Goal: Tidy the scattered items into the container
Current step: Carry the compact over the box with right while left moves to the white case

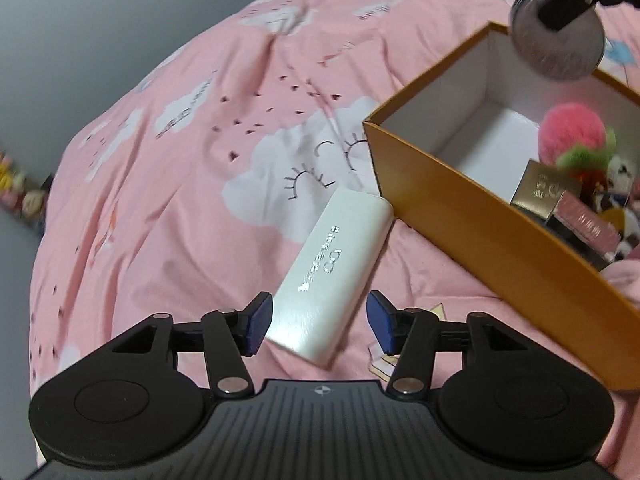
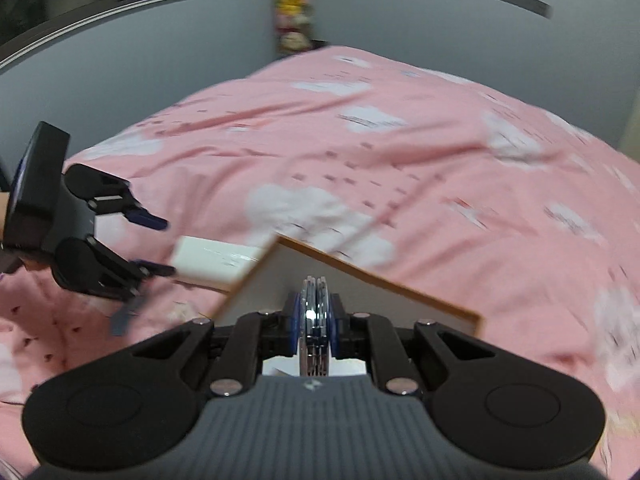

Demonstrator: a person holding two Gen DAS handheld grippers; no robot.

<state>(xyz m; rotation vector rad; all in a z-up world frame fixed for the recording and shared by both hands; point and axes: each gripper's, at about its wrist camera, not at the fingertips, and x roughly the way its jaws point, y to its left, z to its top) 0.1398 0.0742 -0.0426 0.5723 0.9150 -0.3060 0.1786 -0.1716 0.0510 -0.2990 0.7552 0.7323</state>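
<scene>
Looking down the left wrist view: left hand-held gripper [image 1: 320, 322] had its blue pads [image 1: 260, 318] spread wide, jaws apart, straddling the near end of a white box [image 1: 332, 276] that lay flat on the bed [image 1: 180, 160]. Pads sat either side of the box, not clearly touching it. White box's far end rested just beside the near wall of the orange container [image 1: 500, 240]. Container open on top, white inside, already held a pink-and-green pompom [image 1: 572, 136], a gold box [image 1: 544, 188], a pink box [image 1: 588, 226] and some small plush bits, too blurred to name. Right hand-held gripper [image 1: 568, 4] entered top right, clamped on a round silver compact [image 1: 560, 40] held above the container's far rim.

Right wrist view: right hand-held gripper [image 2: 316, 320] was pinched onto the compact [image 2: 315, 320], seen edge-on between the blue pads, jaws nearly together around it. Container's corner [image 2: 360, 272] sat directly below and ahead, white inner wall visible. White box [image 2: 216, 260] touched the container's left outer edge. Left hand-held gripper [image 2: 156, 246] was at left, fingers open, one above and one below the box end. Frame motion-blurred; bedding print smeared
</scene>
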